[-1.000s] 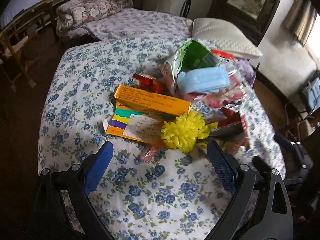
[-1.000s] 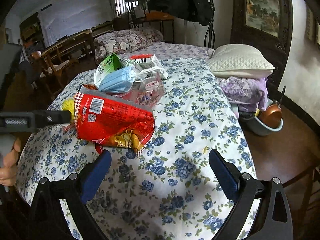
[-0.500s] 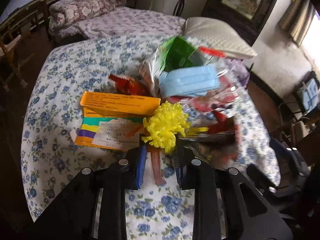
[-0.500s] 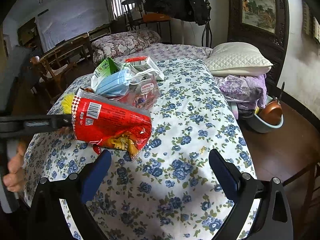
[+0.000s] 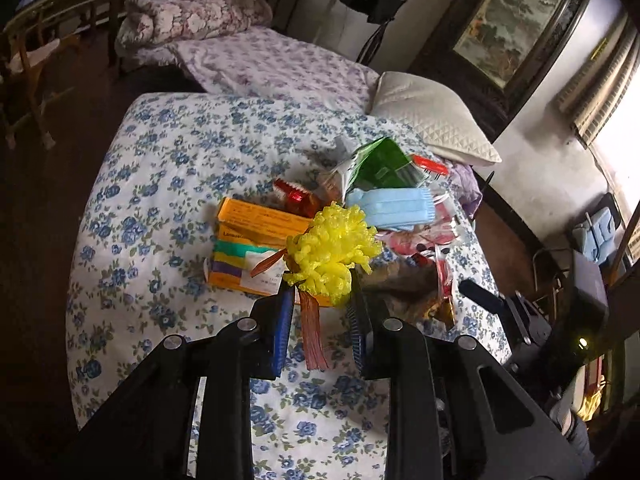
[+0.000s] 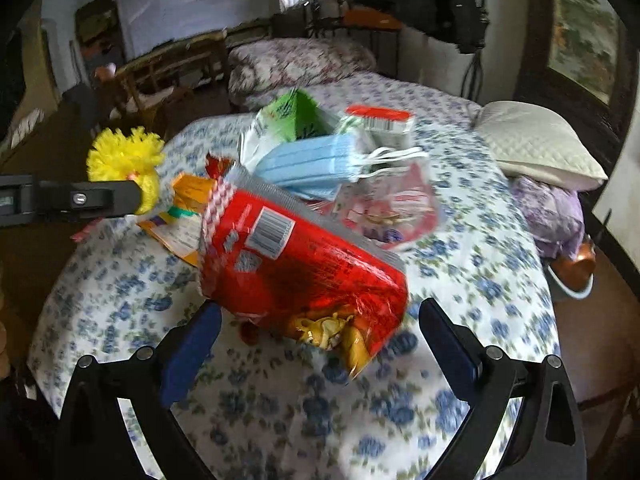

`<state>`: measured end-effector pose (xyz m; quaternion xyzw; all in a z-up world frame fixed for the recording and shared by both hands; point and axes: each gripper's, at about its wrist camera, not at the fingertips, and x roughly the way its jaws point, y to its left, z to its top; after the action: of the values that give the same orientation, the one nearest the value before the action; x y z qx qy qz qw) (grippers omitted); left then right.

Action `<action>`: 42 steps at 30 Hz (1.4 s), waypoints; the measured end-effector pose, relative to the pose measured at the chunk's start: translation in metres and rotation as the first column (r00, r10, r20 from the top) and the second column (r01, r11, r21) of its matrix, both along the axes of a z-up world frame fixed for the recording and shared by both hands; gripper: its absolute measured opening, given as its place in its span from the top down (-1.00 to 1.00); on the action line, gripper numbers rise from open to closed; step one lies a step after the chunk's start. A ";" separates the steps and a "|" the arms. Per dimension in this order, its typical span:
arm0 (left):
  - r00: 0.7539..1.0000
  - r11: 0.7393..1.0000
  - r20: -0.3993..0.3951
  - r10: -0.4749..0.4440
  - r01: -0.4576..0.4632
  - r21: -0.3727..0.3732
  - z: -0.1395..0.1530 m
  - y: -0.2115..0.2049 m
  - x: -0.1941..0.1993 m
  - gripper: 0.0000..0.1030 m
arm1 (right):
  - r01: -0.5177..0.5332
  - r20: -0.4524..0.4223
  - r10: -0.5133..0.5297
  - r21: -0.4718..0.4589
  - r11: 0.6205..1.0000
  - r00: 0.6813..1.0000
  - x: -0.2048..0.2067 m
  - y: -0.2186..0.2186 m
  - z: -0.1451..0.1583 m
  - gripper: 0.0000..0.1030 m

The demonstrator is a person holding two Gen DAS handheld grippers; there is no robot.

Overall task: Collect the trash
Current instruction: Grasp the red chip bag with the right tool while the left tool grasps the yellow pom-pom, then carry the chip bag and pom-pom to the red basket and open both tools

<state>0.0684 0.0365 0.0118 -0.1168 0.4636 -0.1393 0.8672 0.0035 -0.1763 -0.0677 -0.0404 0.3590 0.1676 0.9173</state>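
Observation:
A heap of trash lies on the floral bed cover (image 5: 160, 160): an orange box (image 5: 260, 220), a blue face mask (image 5: 390, 206), a green carton (image 5: 380, 160) and a red snack bag (image 6: 296, 256). My left gripper (image 5: 320, 292) is shut on a yellow ribbon bow (image 5: 334, 248), whose striped tails hang down between the pads. In the right wrist view the bow (image 6: 124, 156) is held above the bed at the left. My right gripper (image 6: 320, 306) stands open, its fingers on either side of the red bag's near end without pressing it.
A white quilted pillow (image 5: 432, 124) and a rolled floral quilt (image 5: 192, 12) lie at the bed's far end. A wooden chair (image 5: 28, 60) stands on the left. On the floor to the right sits a basin with a copper pot (image 6: 576, 268).
My left gripper went from wide open to shut on the yellow bow, then raised it off the bed. My right gripper moved in toward the red bag, which now fills more of its view.

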 end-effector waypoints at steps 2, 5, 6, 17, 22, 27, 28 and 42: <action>1.000 1.000 -0.004 -0.001 0.001 0.003 -0.002 0.000 0.000 0.48 | -0.021 -0.029 0.020 -0.031 0.999 0.999 0.009 0.006 -0.004 -0.88; 1.000 1.000 -0.011 -0.002 0.002 0.006 -0.005 0.001 0.003 0.48 | -0.077 -0.062 0.081 0.061 0.995 0.995 -0.001 0.006 0.001 -0.88; 1.000 1.000 -0.013 -0.001 0.001 0.007 -0.006 0.001 0.004 0.48 | -0.103 -0.058 0.108 0.087 0.991 0.993 -0.007 0.007 0.003 -0.88; 0.999 0.999 -0.025 0.034 -0.033 0.008 -0.007 0.010 0.005 0.48 | -0.216 0.009 0.216 0.036 0.976 0.976 -0.048 0.006 0.020 -0.89; 0.999 0.999 -0.026 0.047 -0.047 0.004 -0.007 0.017 0.005 0.48 | -0.192 0.033 0.197 -0.120 0.974 0.980 -0.038 0.008 0.011 -0.88; 0.999 0.999 -0.012 0.035 -0.035 0.014 -0.006 0.013 0.005 0.48 | -0.220 0.008 0.224 -0.158 0.963 0.975 -0.016 0.027 0.004 -0.87; 1.000 0.999 -0.009 0.030 -0.030 0.020 -0.005 0.011 0.004 0.48 | -0.226 0.008 0.230 -0.165 0.960 0.973 -0.013 0.033 0.002 -0.85; 1.000 0.999 -0.011 0.006 -0.005 0.049 -0.006 -0.002 -0.003 0.48 | -0.107 0.017 0.109 -0.105 0.989 0.994 -0.052 -0.006 0.018 0.16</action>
<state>0.0656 0.0341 0.0056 -0.0977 0.4715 -0.1249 0.8675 -0.0487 -0.1821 -0.0499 -0.1091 0.3540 0.1976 0.9076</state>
